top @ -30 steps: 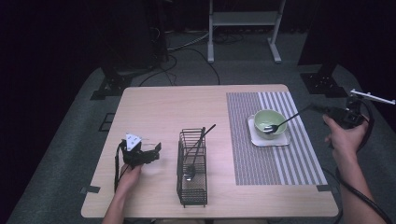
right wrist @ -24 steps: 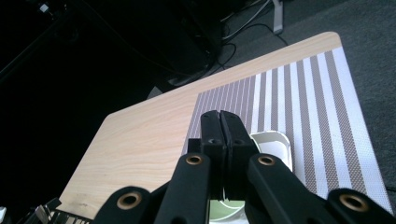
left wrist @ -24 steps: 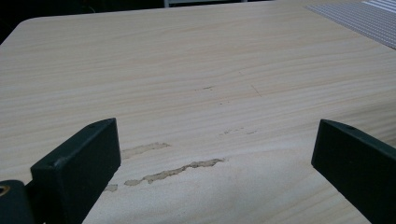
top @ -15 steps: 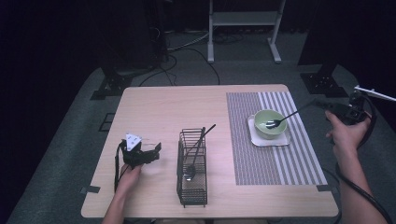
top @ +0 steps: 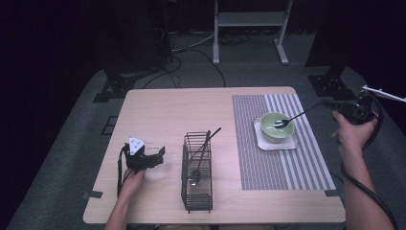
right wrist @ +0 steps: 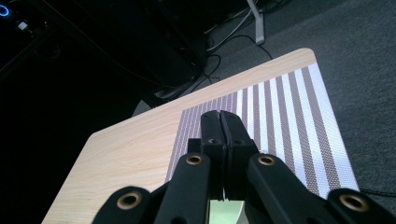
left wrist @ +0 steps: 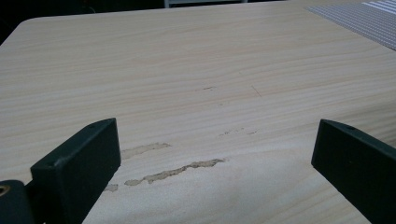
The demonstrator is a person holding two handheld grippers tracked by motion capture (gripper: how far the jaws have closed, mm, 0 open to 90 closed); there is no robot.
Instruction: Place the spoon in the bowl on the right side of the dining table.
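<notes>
right gripper (top: 335,104): jaws pressed together, likely pinching long dark spoon (top: 291,118), bowl end in pale green bowl (top: 274,127) on striped placemat (top: 282,143), far right | left gripper (top: 160,155): wide open, empty, near left | black wire rack (top: 197,175): one utensil in | progress: transfer looks unfinished

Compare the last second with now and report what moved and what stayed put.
Almost nothing changed. The right tool, held off the table's right edge with its jaws closed, shifted only slightly, and its hand with it. The left tool stayed resting open on the table. The spoon still lies in the green bowl, and the utensil still leans in the wire basket.
</notes>
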